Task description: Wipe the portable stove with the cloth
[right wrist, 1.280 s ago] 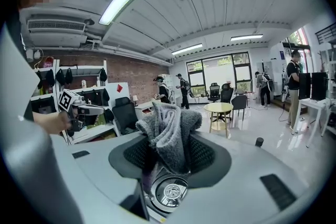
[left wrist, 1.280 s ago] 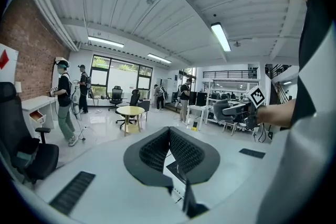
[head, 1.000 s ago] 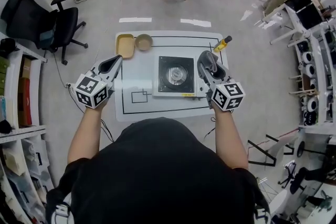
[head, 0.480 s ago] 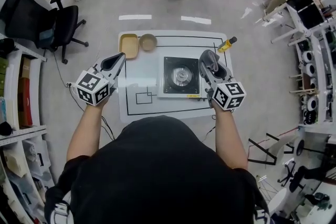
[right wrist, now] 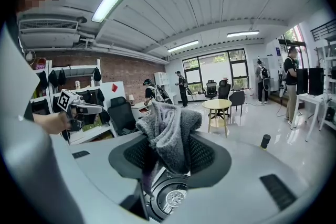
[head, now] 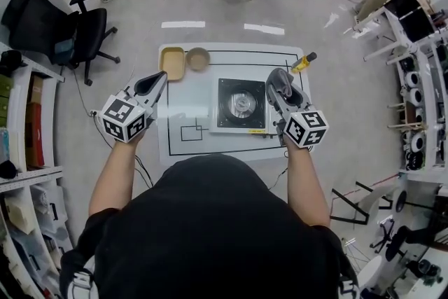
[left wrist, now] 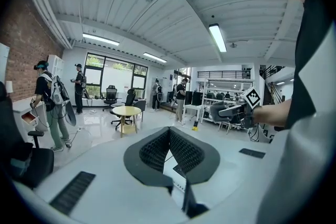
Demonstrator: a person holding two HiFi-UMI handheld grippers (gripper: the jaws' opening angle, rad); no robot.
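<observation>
**Cloth being carried over the stove's right edge**

The cloth [right wrist: 169,131] is being pinched by the right tool [head: 276,86]. Its jaws are being closed on a bunched grey wad that is sticking out past the tips. The portable stove [head: 241,103] is sitting mid-bench [head: 183,105], and the right tool is being held over its right side. No contact is being made, as far as can be judged. The left tool [head: 157,78] is being held at the bench's left edge, its jaws drawn together and nothing being gripped.

Several risks are being run. Since only a thick wad is being gripped, the hard jaw tips might be dragged across the burner. A loose fold might be snagged there. With nothing bracing it, the stove might be pushed along the bench.

The layout is being given only by the head view, which shows the stove's position, a tray [head: 171,61] and a bowl [head: 197,57] behind it. The grip itself and the burner directly below the jaws are being shown only by the right gripper view.
</observation>
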